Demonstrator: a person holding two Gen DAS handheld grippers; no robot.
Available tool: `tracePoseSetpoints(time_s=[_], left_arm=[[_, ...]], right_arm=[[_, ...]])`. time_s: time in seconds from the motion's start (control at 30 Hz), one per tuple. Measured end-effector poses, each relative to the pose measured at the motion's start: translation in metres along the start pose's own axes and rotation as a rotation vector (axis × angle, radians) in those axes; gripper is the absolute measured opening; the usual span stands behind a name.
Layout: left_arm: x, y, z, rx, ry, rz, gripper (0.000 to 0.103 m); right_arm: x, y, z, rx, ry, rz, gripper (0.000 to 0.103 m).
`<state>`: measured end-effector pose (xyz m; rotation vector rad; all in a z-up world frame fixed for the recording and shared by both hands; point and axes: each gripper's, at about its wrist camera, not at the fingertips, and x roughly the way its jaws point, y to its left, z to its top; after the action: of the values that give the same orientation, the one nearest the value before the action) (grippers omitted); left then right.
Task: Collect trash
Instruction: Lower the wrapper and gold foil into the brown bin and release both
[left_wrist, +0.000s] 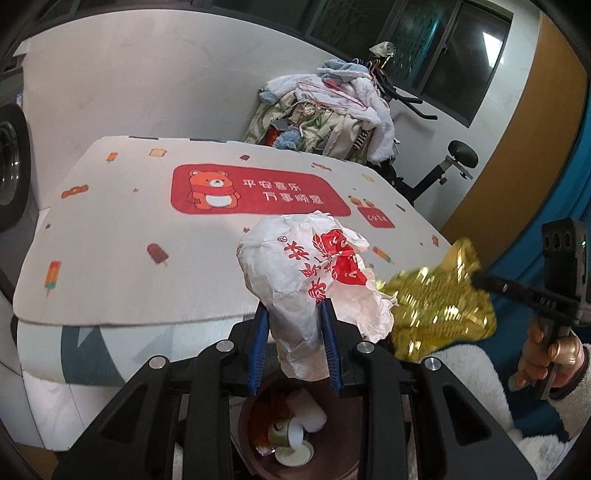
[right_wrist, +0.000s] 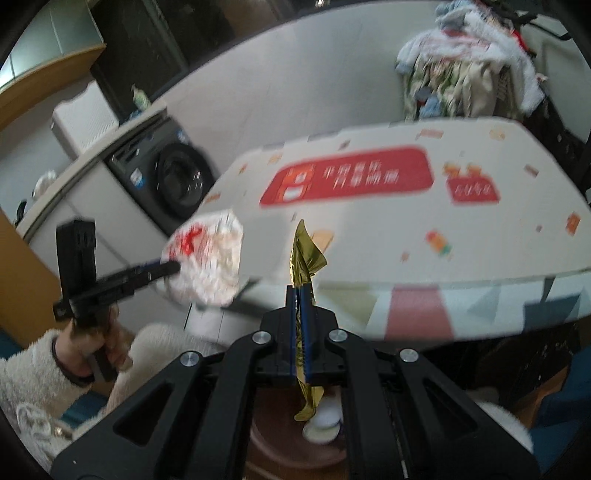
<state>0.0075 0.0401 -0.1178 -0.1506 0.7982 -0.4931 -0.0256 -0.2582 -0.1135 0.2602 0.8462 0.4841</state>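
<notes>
The left gripper (left_wrist: 293, 314) stands partly spread and clamped; the right gripper (right_wrist: 300, 295) is pinched tight, both angled downward.

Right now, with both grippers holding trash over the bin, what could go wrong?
1. The left gripper pinches only the lower part of the crumpled white paper bag; the bulky top could snag or tear.
2. The right gripper clamps the thin gold foil wrapper, which could cling to the pads on release.
3. The brown bin already holds cups, so light pieces may miss it.
</notes>
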Motion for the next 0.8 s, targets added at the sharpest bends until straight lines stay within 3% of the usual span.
tracePoseSetpoints(time_s=[0.2, 0.43, 0.6, 0.7, 0.8], left_arm=[[0.002, 0.005, -0.02, -0.026, 0.022, -0.009, 0.027], [0.005, 0.006, -0.029, -0.034, 0.029, -0.015, 0.027], [0.008, 0.004, -0.032, -0.018, 0.034, -0.023, 0.028], [0.011, 0.004, -0.034, -0.014, 0.036, -0.04, 0.028], [0.016, 0.005, -0.04, -0.015, 0.043, -0.056, 0.028]], right_arm=[[0.038, 0.003, -0.033, 0.001, 0.136, 0.015, 0.007], [0.095, -0.005, -0.06, 0.006, 0.268, -0.027, 0.007], [0.122, -0.012, -0.073, 0.014, 0.323, -0.042, 0.007], [0.134, -0.014, -0.08, 0.0, 0.342, -0.073, 0.022], [0.138, -0.018, -0.082, -0.014, 0.326, -0.094, 0.044]])
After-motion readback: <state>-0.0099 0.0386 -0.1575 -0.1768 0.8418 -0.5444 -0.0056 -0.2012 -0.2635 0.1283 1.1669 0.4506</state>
